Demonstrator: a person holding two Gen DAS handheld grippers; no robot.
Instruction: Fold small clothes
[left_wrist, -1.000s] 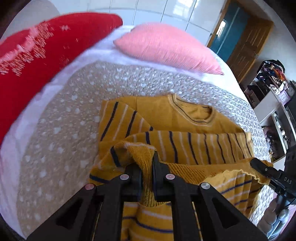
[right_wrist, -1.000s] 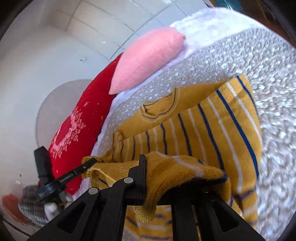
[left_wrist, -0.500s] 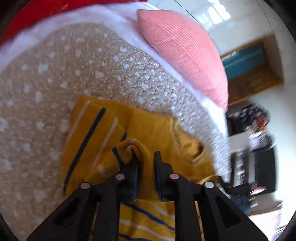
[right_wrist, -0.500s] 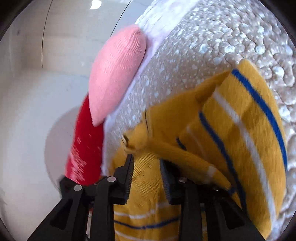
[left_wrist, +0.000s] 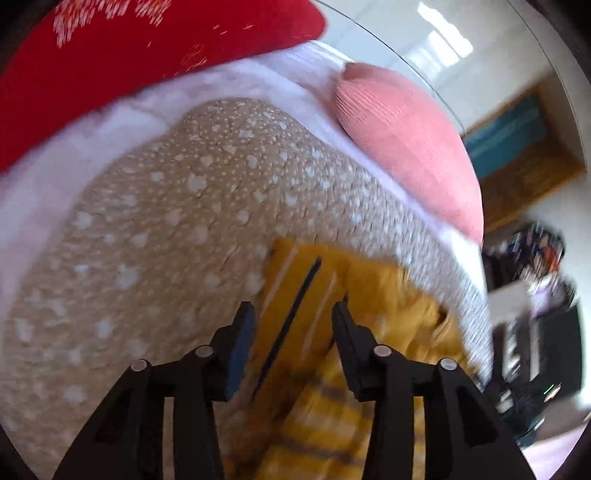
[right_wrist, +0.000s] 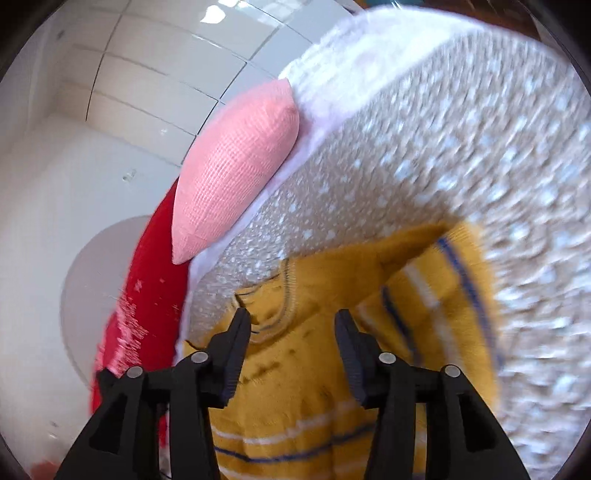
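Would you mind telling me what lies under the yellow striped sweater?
The yellow striped sweater lies on a beige bedspread with white spots, which shows all around it. The sweater's lower folded layers are hidden under its top layer.

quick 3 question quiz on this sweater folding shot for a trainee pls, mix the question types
1. True or false: the left tongs are clamped on the mustard-yellow knitted sweater with navy and white stripes.
2. Multiple choice: what lies at the far edge of the beige white-dotted bed cover, next to the red patterned cushion?
A. a folded grey towel
B. a pink textured pillow
C. a blue plastic basket
3. Fill in: in the right wrist view, the right tongs hang open just over the sweater's ______.

Key
1. False: both fingers stand apart, nothing between them.
2. B
3. Collar, with its ribbed neckline.
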